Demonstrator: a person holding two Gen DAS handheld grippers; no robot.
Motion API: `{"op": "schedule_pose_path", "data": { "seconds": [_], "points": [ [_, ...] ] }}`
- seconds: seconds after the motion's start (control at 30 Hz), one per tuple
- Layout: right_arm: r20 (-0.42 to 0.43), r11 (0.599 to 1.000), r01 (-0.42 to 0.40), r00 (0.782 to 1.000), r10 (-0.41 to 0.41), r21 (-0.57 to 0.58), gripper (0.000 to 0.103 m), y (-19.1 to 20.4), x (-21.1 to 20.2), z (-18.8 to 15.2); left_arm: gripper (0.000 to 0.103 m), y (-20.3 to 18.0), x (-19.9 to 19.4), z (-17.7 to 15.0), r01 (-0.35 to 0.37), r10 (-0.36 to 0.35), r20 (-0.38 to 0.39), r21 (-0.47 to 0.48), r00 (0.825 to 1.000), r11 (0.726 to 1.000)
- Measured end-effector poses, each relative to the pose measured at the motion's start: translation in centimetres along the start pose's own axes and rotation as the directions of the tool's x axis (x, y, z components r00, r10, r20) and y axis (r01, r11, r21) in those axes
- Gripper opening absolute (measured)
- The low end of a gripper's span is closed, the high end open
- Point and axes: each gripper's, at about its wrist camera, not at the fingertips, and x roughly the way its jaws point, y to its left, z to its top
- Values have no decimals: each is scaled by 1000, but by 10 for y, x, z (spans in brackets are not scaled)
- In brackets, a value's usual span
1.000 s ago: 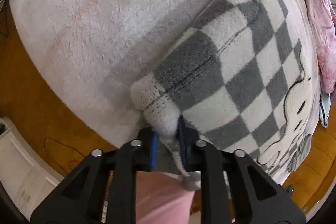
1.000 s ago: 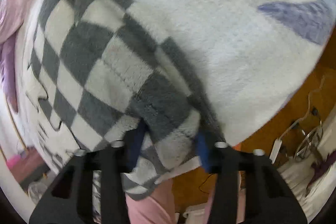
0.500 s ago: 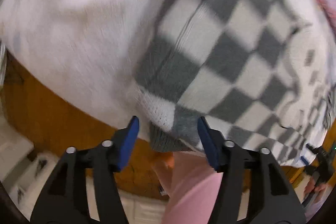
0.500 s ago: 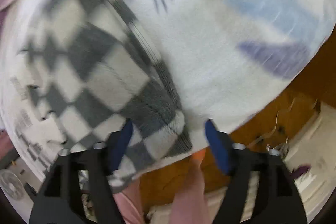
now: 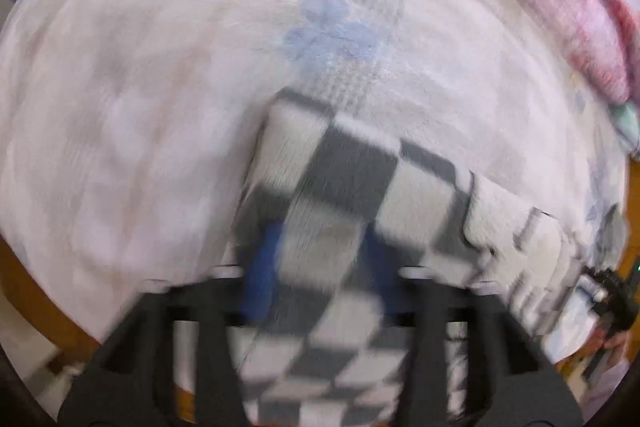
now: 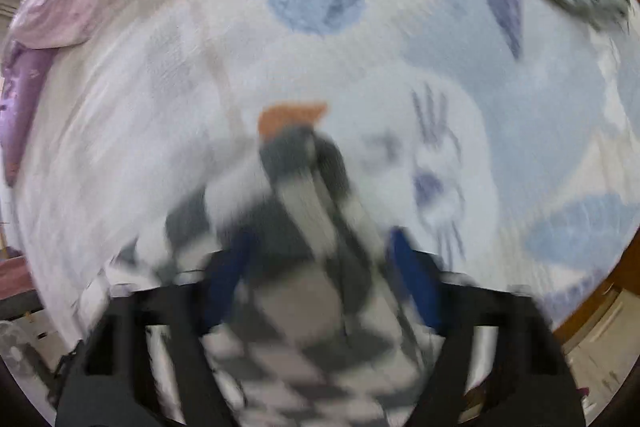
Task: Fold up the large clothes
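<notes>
Both grippers, left (image 5: 316, 259) and right (image 6: 320, 267), are closing on the sweater (image 5: 352, 179) over the bed (image 5: 160, 67); hasty, blurred grips are risking a dropped edge.

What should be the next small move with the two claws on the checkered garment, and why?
Probably finish closing both claws on the cloth before carrying it further. The left claw and right claw have just been closing, and the checkered garment lies between the blue pads of each, over the pale blanket. The blur hides whether the pads press yet, so a firm pinch seems safest first.
</notes>
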Motion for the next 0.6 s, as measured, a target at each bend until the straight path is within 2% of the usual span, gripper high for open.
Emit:
{"op": "schedule_pose_path", "data": {
  "seconds": [0.03, 0.1, 0.2, 0.23, 0.27, 0.3, 0.33, 0.4, 0.43, 0.5, 0.53, 0.57, 0.6],
  "points": [
    [-9, 1000, 22, 1000, -22, -12, 29, 5, 13, 5, 19, -5, 21, 12, -38, 38, -20, 0, 999, 999],
    [6, 998, 64, 998, -64, -23, 28, 9, 26, 10, 18, -5, 44, 27, -32, 31, -47, -18, 998, 999],
    [0, 998, 69, 998, -69, -8, 30, 9, 21, 9, 18, -14, 38, 31, -70, 72, -56, 22, 996, 997],
    [-1, 995, 95, 995, -95, -16, 36, 9, 15, 7, 18, -15, 36, 31, -71, 72, -52, 30, 996, 997],
    [0, 991, 129, 992, -129, -24, 48, 9, 10, 6, 18, -16, 31, 27, -74, 77, -59, 46, 995, 996],
    [9, 984, 175, 985, -175, -34, 55, 11, 0, 3, 19, -22, 29, 26, -81, 84, -67, 56, 994, 995],
    [24, 981, 188, 982, -187, -38, 62, 12, -9, 1, 24, -26, 24, 22, -91, 96, -75, 66, 993, 994],
    [99, 989, 139, 986, -134, -44, 62, 22, -38, -16, 29, -39, 14, 10, -113, 119, -66, 98, 991, 989],
    [138, 993, 102, 986, -93, -61, 62, 31, -50, -24, 29, -50, 4, 5, -120, 125, -29, 133, 992, 984],
    [231, 986, 35, 973, 4, -165, 61, 62, -73, -48, 28, -75, -11, -4, -85, 80, 32, 184, 996, 979],
    [272, 975, 17, 961, 45, -222, 50, 80, -78, -58, 27, -92, -18, -8, -25, 13, 53, 223, 998, 975],
    [321, 958, -10, 941, 105, -285, 34, 103, -84, -70, 24, -106, -21, -11, 18, -34, 63, 251, 997, 968],
    [332, 941, -43, 929, 161, -337, 30, 124, -82, -79, 15, -122, -22, -13, 58, -81, 72, 284, 994, 957]
  ]
}}
